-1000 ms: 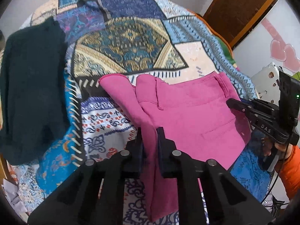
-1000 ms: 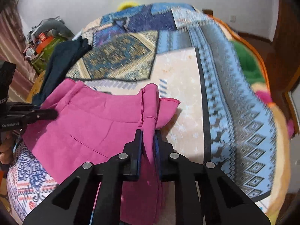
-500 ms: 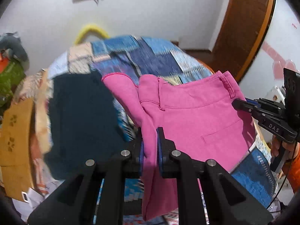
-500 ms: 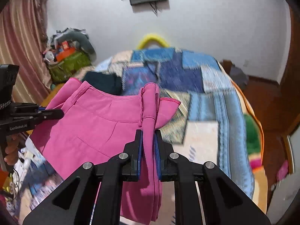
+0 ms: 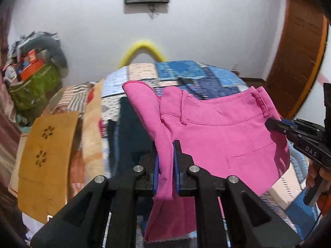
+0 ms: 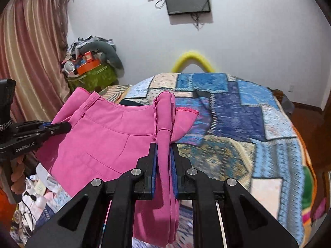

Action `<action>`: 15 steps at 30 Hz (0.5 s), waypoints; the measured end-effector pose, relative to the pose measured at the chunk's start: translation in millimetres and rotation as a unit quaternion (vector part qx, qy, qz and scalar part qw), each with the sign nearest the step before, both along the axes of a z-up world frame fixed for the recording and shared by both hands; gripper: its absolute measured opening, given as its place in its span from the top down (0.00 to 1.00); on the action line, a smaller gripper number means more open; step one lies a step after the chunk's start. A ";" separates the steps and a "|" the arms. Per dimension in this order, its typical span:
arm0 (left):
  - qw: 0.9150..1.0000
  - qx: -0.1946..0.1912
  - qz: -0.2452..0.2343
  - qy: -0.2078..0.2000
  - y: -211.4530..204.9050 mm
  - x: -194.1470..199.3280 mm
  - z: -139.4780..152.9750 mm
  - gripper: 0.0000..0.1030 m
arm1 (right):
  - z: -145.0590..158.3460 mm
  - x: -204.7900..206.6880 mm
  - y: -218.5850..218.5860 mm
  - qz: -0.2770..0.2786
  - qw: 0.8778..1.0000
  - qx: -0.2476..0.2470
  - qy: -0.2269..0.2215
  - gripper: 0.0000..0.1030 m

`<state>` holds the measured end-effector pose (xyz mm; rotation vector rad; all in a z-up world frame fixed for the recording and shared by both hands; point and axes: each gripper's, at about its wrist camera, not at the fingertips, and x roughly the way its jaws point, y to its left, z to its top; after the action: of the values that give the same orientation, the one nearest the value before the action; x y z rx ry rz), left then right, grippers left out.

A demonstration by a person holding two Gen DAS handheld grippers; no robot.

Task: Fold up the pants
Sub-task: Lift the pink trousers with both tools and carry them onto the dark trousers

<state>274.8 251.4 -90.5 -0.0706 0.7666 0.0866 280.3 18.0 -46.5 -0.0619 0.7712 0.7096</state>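
- Both claws clamped on the pink pants (image 5: 217,136): left claw (image 5: 166,165) at 6 o'clock, right claw (image 6: 163,165) opposite, waistband hanging above the bed (image 6: 238,124).
- I'd keep it taut and level before lowering.

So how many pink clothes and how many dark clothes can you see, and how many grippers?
Pink pants: 1
Dark garment on the bed: 1
Grippers: 2, the left gripper and the right gripper, both clamped on the pants
Total: 4
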 end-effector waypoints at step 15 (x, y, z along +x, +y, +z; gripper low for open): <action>0.993 -0.019 0.068 0.095 84.7 44.7 -123.9 0.88 | -80.7 25.6 94.7 0.020 0.997 -0.041 0.067 0.90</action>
<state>319.5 336.1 -214.4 -0.1521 0.9535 0.2107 305.8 112.8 -127.1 -0.1053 0.9297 0.7247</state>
